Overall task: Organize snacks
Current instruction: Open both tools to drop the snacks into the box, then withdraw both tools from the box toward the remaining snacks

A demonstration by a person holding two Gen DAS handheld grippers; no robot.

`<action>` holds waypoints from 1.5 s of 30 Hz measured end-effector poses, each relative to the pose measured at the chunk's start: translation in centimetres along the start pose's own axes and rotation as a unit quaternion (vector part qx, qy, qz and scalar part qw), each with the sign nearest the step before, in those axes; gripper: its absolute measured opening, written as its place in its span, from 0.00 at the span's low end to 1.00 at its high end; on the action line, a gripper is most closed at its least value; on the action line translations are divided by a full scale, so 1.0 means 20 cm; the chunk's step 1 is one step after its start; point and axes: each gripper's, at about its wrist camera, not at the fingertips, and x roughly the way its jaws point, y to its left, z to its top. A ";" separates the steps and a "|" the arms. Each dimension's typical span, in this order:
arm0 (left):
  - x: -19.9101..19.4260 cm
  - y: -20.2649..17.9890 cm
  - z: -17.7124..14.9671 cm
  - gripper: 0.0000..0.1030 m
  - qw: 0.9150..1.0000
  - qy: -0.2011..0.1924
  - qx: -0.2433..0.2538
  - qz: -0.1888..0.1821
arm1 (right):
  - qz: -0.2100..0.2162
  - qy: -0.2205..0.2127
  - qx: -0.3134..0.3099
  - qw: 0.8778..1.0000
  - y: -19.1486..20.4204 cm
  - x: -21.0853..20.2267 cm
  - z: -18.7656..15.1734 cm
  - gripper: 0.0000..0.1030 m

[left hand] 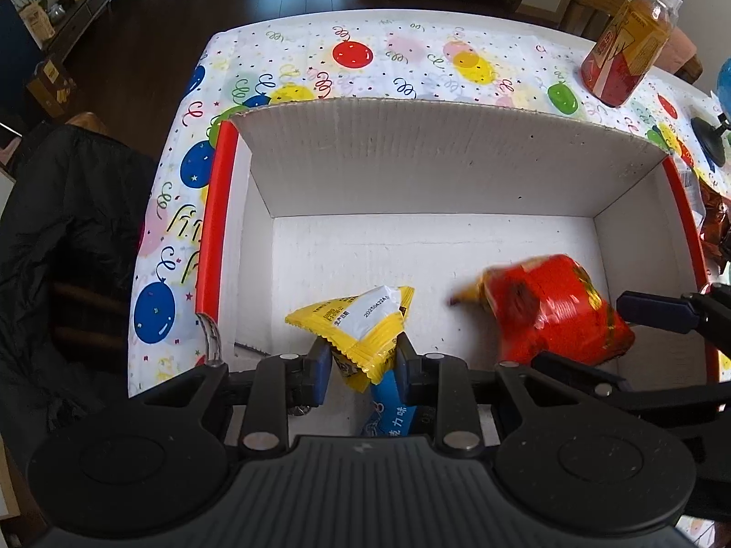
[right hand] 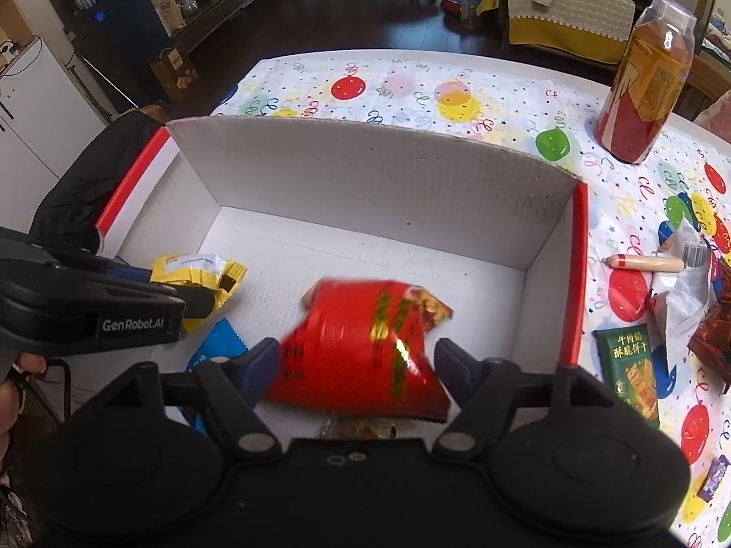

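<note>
Nearest, a yellow snack packet (left hand: pixel 361 326) is pinched fast between the pads of the left gripper (left hand: pixel 363 365) above a blue packet (right hand: pixel 214 347) on the box floor, while the right gripper (right hand: pixel 356 365) stands released around a blurred red snack bag (right hand: pixel 365 347), its pads clear of the foil. Both are enclosed by the white cardboard box (left hand: pixel 434 155), whose tall far wall blocks the way forward. Beyond it, a drink bottle (right hand: pixel 648 77) is seen on the balloon tablecloth (left hand: pixel 388 59), and a green biscuit packet (right hand: pixel 633 370) and a sausage (right hand: pixel 644 262) are seen right of the box.

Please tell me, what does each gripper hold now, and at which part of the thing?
The left gripper pinches the yellow snack packet at its lower crimped end. The right gripper stands open around the blurred red snack bag, gripping nothing.
</note>
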 end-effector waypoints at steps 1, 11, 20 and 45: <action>-0.01 0.00 0.00 0.29 1.000 -0.002 0.000 -0.001 | 0.000 0.000 0.000 1.000 0.00 -0.01 0.00 0.74; -0.15 -0.03 -0.06 0.57 0.999 -0.033 0.005 0.002 | 0.000 -0.013 0.002 1.000 0.02 -0.14 -0.06 0.85; -0.32 -0.06 -0.15 0.66 0.998 -0.067 0.008 -0.008 | 0.012 -0.033 0.012 0.999 0.01 -0.33 -0.12 0.97; -0.64 -0.52 -0.38 0.89 0.989 -0.127 0.039 -0.071 | 0.011 -0.100 0.058 0.993 -0.37 -0.82 -0.47 1.00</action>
